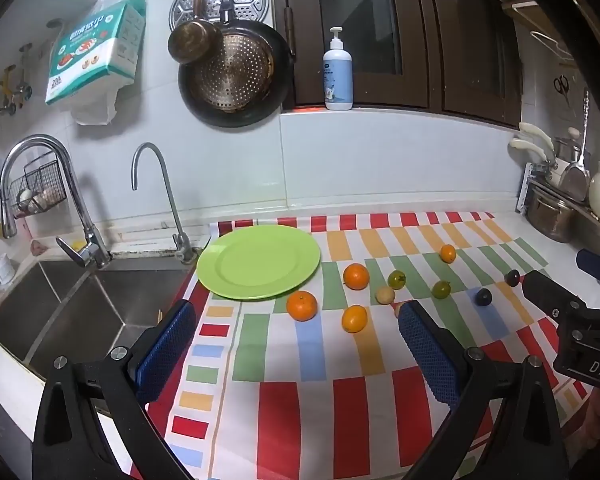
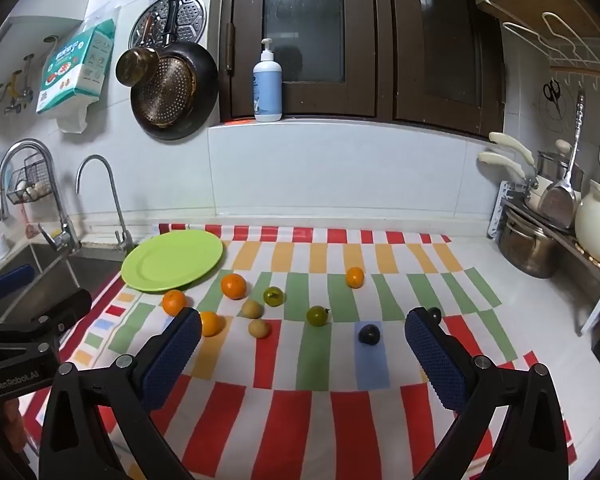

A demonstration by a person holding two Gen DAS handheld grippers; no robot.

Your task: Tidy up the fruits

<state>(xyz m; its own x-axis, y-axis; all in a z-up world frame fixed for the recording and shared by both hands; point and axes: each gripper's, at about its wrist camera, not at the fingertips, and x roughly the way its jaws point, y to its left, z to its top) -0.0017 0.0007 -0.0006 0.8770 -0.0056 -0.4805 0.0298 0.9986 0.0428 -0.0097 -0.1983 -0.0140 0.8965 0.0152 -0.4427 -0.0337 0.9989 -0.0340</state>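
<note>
Nothing was picked up yet: left gripper (image 1: 296,320) and right gripper (image 2: 303,330) both hung spread wide and empty over the cloth (image 2: 340,408), fruit (image 2: 233,286) lay scattered mid-cloth, plate (image 2: 140,270) bare at its back-left corner, so first grab probably meant closing on an orange (image 1: 301,306).

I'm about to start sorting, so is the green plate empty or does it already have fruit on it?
Empty. The green plate shows only bare surface in both views; the nearest orange lies on the striped cloth just off its rim.
</note>
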